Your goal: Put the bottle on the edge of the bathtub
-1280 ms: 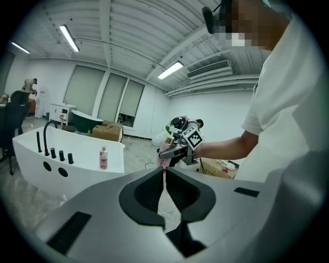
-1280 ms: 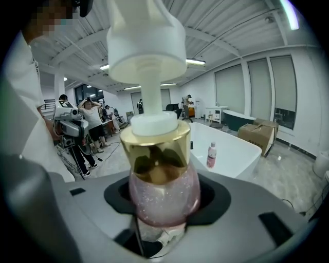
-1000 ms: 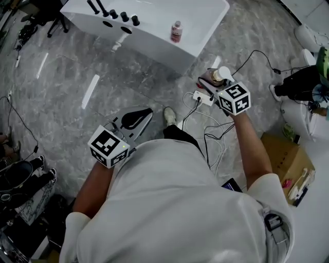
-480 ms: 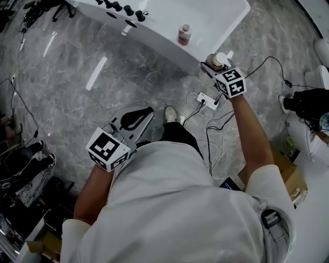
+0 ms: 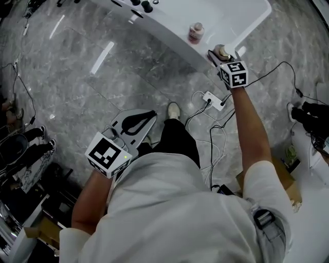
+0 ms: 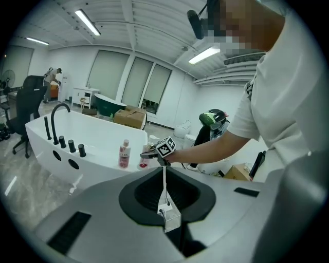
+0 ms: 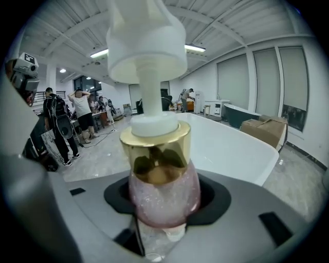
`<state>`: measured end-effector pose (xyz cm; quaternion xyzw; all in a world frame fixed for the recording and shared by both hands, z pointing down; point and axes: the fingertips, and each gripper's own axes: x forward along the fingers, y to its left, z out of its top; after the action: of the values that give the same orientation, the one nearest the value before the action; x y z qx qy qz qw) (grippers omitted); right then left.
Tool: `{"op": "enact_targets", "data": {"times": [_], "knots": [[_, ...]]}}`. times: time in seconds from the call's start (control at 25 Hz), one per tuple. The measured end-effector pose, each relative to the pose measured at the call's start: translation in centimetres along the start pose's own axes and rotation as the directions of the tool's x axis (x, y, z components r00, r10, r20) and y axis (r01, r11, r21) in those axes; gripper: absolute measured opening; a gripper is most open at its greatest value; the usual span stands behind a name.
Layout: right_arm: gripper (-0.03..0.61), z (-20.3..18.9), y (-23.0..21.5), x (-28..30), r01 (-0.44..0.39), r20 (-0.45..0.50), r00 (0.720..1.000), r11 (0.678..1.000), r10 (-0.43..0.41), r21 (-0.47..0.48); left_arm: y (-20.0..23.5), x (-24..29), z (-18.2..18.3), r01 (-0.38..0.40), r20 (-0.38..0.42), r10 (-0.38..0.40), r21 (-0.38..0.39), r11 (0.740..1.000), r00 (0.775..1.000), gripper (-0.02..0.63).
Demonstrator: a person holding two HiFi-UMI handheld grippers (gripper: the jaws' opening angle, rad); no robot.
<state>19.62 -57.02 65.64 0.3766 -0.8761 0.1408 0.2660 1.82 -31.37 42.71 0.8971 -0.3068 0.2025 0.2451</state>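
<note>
A pump bottle (image 7: 163, 185) with a pink glittery body, gold collar and white pump head stands upright in my right gripper (image 7: 164, 205), whose jaws are shut on its body. In the head view this pump bottle (image 5: 222, 51) and my right gripper (image 5: 225, 57) are at the near right rim of the white bathtub (image 5: 169, 31). A second pink bottle (image 5: 195, 32) stands on that rim, a little to the left. My left gripper (image 5: 146, 117) hangs low over the floor, far from the tub, its jaws shut on nothing. The left gripper view shows the bathtub (image 6: 97, 138) and the standing pink bottle (image 6: 124, 154).
A white power strip (image 5: 214, 99) and loose cables lie on the marble floor below the right arm. Black taps (image 5: 146, 5) sit on the tub's left end. A cardboard box (image 5: 288, 180) stands at the right. People (image 7: 56, 123) stand in the background.
My right gripper has carried the pump bottle forward, from over the floor cables up to the tub's rim. The left gripper has stayed low and shut.
</note>
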Motion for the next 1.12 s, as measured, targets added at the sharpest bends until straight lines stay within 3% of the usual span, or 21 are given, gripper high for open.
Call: {"op": "enact_targets", "data": {"times": [0.32,0.84,1.12], "knots": [[0.225,-0.5,-1.0,3.6,0.003,0.014,1.000,1.000,-0.003,-0.015,1.0,1.5,-0.6,0.012,-0.032,-0.013,-0.016,1.000,0.999,0.028],[0.236,-0.6,-0.5,3.9,-0.021,0.021,1.000,0.997,0.023,-0.077,1.1,1.9,-1.2,0.035,-0.034,-0.036,-0.026,0.999,0.999,0.028],[0.308,-1.7,-1.2,3.8,0.004,-0.020,1.000,0.997,-0.005,-0.075,0.7,1.5,-1.4,0.042,-0.026,-0.043,-0.024,0.999,0.999,0.028]]}}
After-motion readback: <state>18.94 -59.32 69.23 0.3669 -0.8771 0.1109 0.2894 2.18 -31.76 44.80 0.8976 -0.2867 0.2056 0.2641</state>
